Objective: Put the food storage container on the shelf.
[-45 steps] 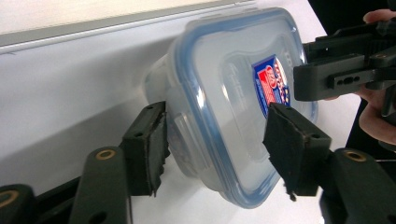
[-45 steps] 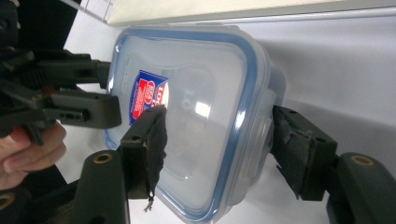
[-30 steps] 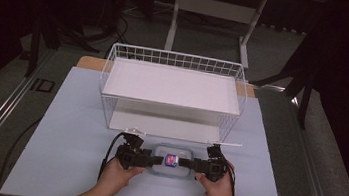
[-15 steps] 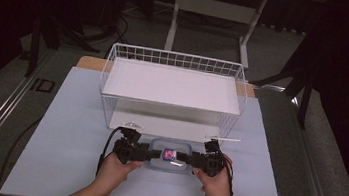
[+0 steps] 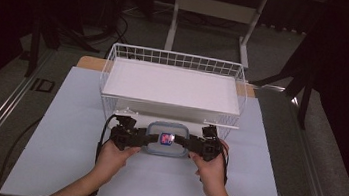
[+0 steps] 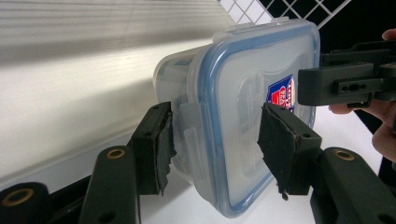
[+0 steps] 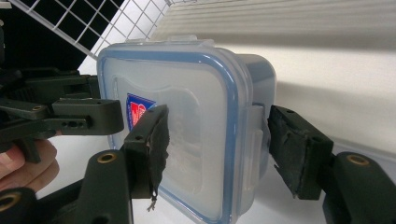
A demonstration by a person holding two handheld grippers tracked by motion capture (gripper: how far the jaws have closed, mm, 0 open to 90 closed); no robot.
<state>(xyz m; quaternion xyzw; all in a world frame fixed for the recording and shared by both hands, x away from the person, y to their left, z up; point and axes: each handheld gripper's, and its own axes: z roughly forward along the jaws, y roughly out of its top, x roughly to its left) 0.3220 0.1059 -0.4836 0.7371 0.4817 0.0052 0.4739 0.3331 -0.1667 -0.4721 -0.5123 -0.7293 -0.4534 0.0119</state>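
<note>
1. Both my tongs and the lidded container (image 5: 168, 139) have moved forward since a second ago, from mid-counter to just in front of the wire basket rack (image 5: 174, 85).
2. My left tongs (image 6: 212, 144) pinch the container's left end across lid and side latch; my right tongs (image 7: 217, 149) pinch its right end the same way.
3. Its long axis runs left to right between my hands, parallel to the rack's front edge, with both hands equally near.
4. It sits low over the white counter (image 5: 67, 130), facing the rack's lower opening.
5. I judge the rack's upper tray and front wires are the obstacle if it goes underneath.
</note>
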